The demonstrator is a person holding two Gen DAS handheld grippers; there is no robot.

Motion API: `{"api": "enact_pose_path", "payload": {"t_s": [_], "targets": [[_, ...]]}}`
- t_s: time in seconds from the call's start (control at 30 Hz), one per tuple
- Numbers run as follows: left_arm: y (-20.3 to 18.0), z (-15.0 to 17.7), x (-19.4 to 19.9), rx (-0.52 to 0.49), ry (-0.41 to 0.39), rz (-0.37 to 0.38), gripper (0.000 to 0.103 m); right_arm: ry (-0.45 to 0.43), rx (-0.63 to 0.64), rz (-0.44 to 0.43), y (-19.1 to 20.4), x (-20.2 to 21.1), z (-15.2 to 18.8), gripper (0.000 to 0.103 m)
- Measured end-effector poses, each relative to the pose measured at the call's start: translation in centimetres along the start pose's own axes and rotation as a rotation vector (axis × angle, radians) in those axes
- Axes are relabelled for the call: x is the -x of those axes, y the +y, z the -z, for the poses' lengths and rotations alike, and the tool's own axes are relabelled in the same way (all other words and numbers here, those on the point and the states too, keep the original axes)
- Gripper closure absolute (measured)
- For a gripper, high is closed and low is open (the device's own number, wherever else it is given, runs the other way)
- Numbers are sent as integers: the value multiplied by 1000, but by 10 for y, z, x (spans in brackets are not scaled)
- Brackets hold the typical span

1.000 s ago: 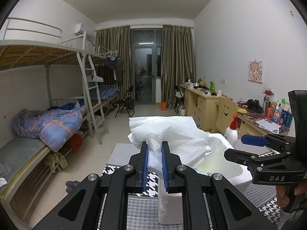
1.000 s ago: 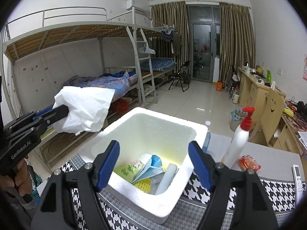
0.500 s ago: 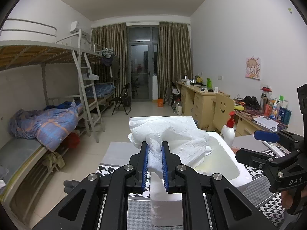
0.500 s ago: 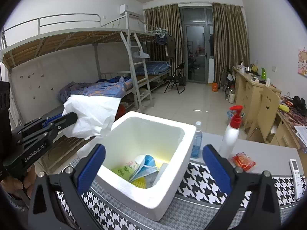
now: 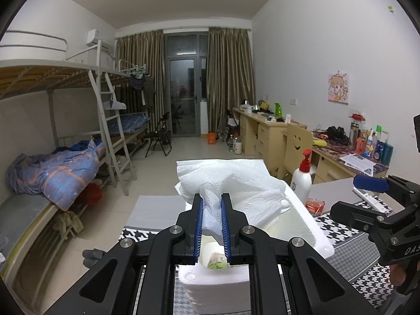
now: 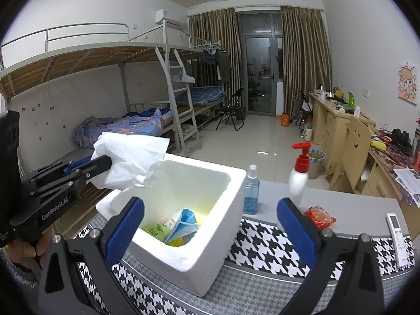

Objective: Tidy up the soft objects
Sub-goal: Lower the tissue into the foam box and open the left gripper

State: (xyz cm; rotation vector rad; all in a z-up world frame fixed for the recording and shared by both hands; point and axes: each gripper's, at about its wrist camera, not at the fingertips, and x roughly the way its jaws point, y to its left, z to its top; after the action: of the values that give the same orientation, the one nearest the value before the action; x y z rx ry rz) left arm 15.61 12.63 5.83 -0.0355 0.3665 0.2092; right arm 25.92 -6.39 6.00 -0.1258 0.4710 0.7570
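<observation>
My left gripper (image 5: 212,210) is shut on a crumpled white tissue (image 5: 231,181) and holds it above the near-left corner of a white foam box (image 6: 210,244). The tissue (image 6: 131,160) and the left gripper (image 6: 105,162) also show in the right wrist view, over the box's left rim. Inside the box lie a green-and-white tissue pack (image 6: 157,225), a blue packet (image 6: 187,216) and something yellow. My right gripper (image 6: 210,225) is wide open and empty, in front of the box. It also shows in the left wrist view (image 5: 367,197).
The box stands on a houndstooth cloth (image 6: 262,252) on a grey table. A blue spray bottle (image 6: 251,191), a red-capped pump bottle (image 6: 298,176), a red packet (image 6: 319,216) and a white remote (image 6: 397,231) lie right of the box. A bunk bed stands left, desks right.
My left gripper has carried the tissue closer over the box's left rim. My right gripper has drawn back and stayed wide open.
</observation>
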Motion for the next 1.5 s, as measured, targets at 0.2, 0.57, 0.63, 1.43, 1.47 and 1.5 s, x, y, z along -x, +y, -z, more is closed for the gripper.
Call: {"api": "enact_pose_path", "payload": {"t_s": [0.2, 0.57, 0.63, 1.43, 1.47, 1.5], "targets": [[-7, -2, -8, -13, 16, 19, 89, 1, -3, 18, -8, 6, 5, 1], [-17, -2, -23, -17, 43, 37, 89, 5, -8, 44, -22, 13, 12, 1], [-21, -2, -26, -21, 49, 38, 89, 4, -13, 44, -25, 14, 13, 1], [-28, -3, -50, -17, 96, -25, 22, 12, -37, 62, -42, 17, 21, 1], [-28, -4, -49, -19, 92, -32, 22, 12, -36, 63, -41, 17, 21, 1], [-29, -3, -48, -21, 91, -33, 21, 11, -36, 63, -41, 17, 21, 1]]}}
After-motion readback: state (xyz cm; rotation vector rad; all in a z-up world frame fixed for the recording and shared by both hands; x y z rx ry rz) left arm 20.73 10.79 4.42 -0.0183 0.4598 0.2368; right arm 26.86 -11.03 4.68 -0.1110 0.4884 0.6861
